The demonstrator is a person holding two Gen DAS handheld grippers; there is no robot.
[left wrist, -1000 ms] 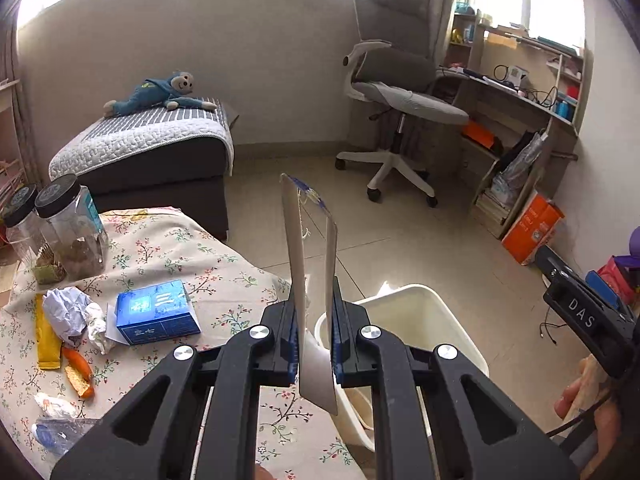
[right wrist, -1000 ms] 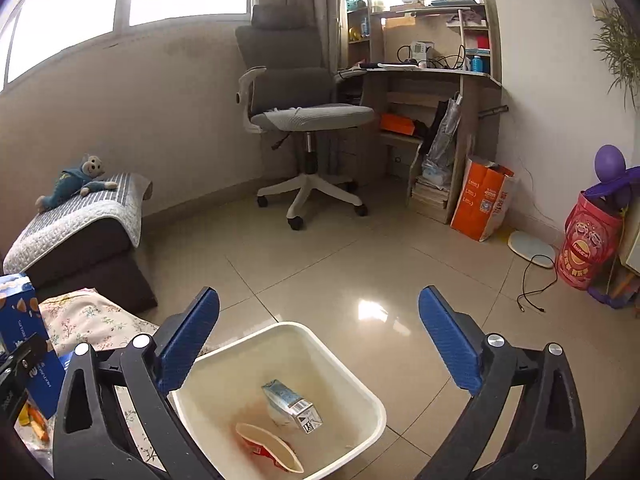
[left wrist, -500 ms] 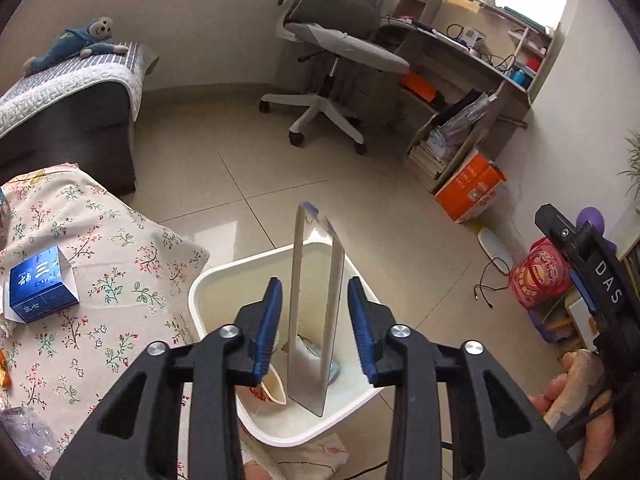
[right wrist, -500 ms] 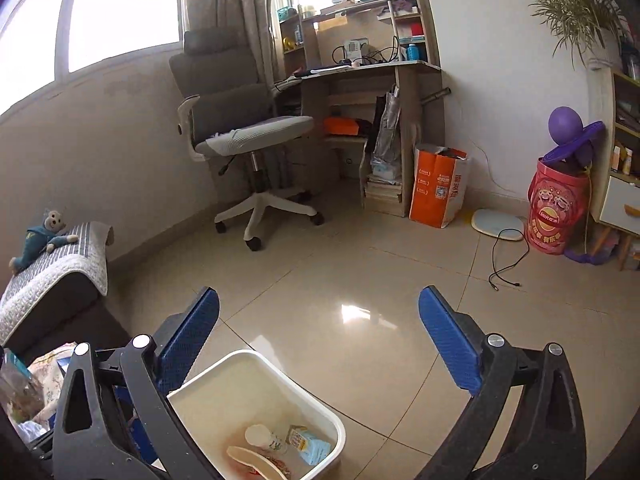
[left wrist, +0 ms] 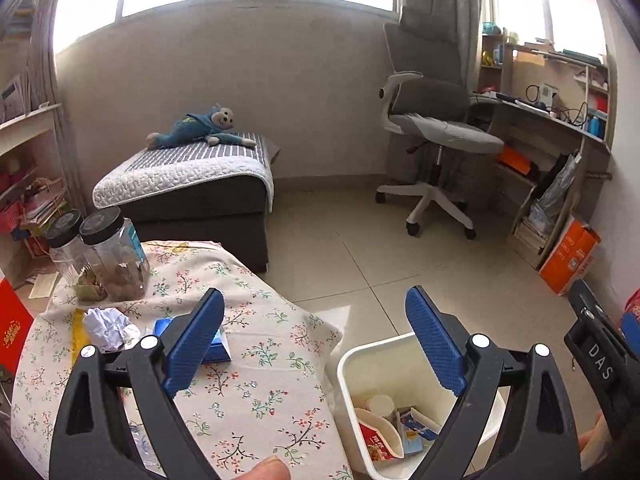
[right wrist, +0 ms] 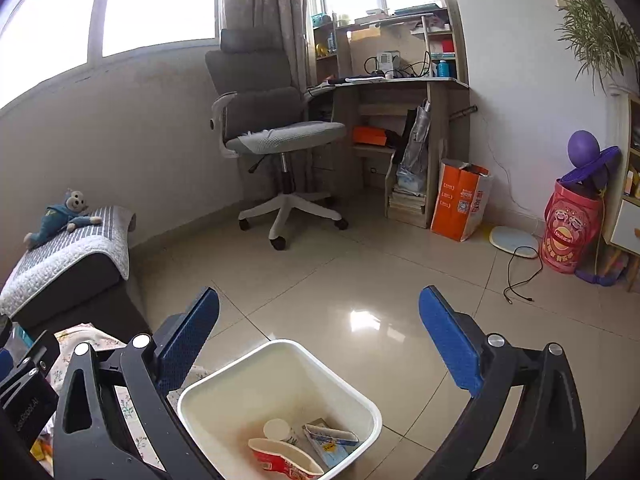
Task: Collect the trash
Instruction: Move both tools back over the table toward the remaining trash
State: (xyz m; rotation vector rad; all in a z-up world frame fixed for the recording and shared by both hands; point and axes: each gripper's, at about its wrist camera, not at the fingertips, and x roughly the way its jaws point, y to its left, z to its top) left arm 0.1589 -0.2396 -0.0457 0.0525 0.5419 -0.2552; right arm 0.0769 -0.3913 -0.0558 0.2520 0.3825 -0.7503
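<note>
A white trash bin (left wrist: 348, 364) stands on the floor beside the table; it also shows in the right wrist view (right wrist: 280, 364). Inside lie a red-and-white paper bowl (right wrist: 286, 460), a white cup (right wrist: 277, 429) and a blue carton (right wrist: 330, 438). My left gripper (left wrist: 316, 344) is open and empty above the table edge and the bin. My right gripper (right wrist: 320, 340) is open and empty above the bin. On the floral tablecloth (left wrist: 256, 376) lie a crumpled white paper (left wrist: 106, 326), a blue box (left wrist: 218, 344) and a yellow wrapper (left wrist: 79, 330).
Two black-lidded jars (left wrist: 108, 252) stand at the table's far left. A dark bed (left wrist: 192, 196) with a stuffed monkey (left wrist: 200, 128) lies behind. An office chair (right wrist: 276, 136), a desk (right wrist: 400, 92) and an orange bag (right wrist: 460, 200) stand beyond the tiled floor.
My left gripper opened and let go of the flat white card, which is no longer in view. It then swung back left toward the table. The right gripper stayed open.
</note>
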